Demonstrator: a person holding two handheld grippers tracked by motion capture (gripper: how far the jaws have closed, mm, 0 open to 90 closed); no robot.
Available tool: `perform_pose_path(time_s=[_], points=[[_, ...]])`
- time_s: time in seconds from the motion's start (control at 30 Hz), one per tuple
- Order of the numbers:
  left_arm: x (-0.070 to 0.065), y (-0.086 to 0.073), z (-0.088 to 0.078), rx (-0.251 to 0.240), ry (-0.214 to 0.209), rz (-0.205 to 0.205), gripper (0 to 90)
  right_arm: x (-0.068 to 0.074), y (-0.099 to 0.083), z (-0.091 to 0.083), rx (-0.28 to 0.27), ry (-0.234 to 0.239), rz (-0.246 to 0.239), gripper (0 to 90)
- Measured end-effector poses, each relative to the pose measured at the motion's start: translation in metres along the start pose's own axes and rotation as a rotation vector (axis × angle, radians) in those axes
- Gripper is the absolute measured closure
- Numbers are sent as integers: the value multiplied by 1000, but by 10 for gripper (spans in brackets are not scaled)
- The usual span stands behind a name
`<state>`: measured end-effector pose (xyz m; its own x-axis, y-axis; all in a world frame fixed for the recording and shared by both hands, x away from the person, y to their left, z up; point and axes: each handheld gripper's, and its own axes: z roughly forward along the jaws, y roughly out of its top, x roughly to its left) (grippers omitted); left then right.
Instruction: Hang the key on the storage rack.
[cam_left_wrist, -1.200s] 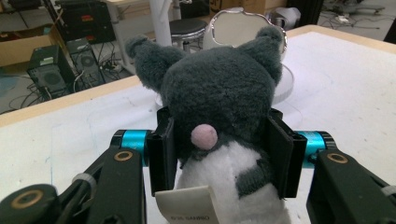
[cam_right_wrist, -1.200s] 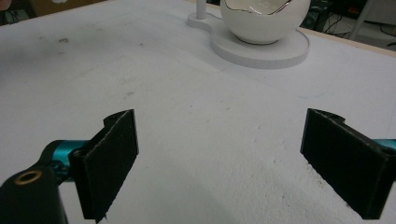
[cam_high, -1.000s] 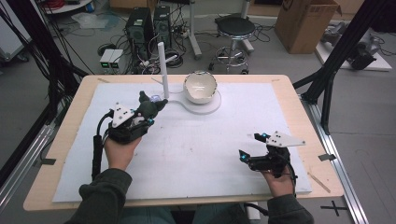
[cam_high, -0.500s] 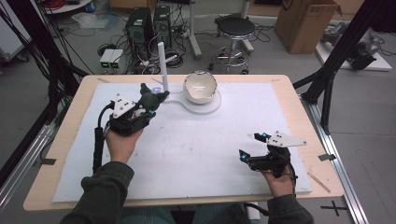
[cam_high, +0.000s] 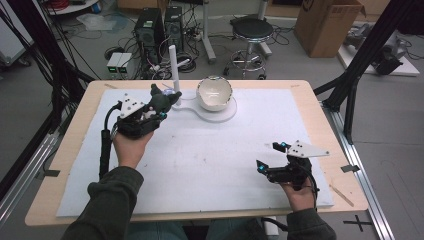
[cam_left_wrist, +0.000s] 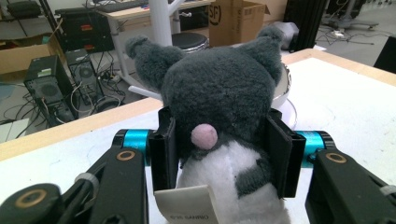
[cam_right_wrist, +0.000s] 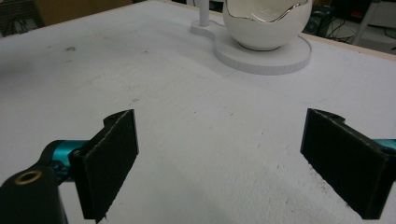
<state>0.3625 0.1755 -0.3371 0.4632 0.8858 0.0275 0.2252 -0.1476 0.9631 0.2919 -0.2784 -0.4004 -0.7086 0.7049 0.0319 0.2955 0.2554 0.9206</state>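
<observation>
My left gripper (cam_high: 159, 106) is shut on a grey and white plush toy (cam_high: 163, 99), held above the white mat near the table's far left. In the left gripper view both black pads press the plush toy (cam_left_wrist: 224, 107) from either side; it has two ears, a pink nub and a paper tag. A white eggshell-shaped bowl (cam_high: 214, 93) sits on a round white base (cam_high: 226, 113) just right of the toy, beside a white upright post (cam_high: 173, 65). My right gripper (cam_high: 268, 156) rests open near the front right, nothing between its pads (cam_right_wrist: 109, 154). The bowl (cam_right_wrist: 265, 23) lies far ahead of it.
A white mat (cam_high: 200, 160) covers most of the wooden table (cam_high: 60, 165). Beyond the far edge stand computer towers (cam_high: 157, 27), a stool (cam_high: 252, 32) and a cardboard box (cam_high: 327, 22). Black frame struts (cam_high: 360, 65) rise at both sides.
My left hand has lifted the plush toy and carried it toward the far side, closer to the post and bowl. The right hand has stayed put.
</observation>
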Motion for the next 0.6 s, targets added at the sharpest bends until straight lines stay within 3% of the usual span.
perform_pose_path(time_s=[0.6], points=[[11,28,20,-20,22,-17,525,1,0,1,-1,9,3,105]])
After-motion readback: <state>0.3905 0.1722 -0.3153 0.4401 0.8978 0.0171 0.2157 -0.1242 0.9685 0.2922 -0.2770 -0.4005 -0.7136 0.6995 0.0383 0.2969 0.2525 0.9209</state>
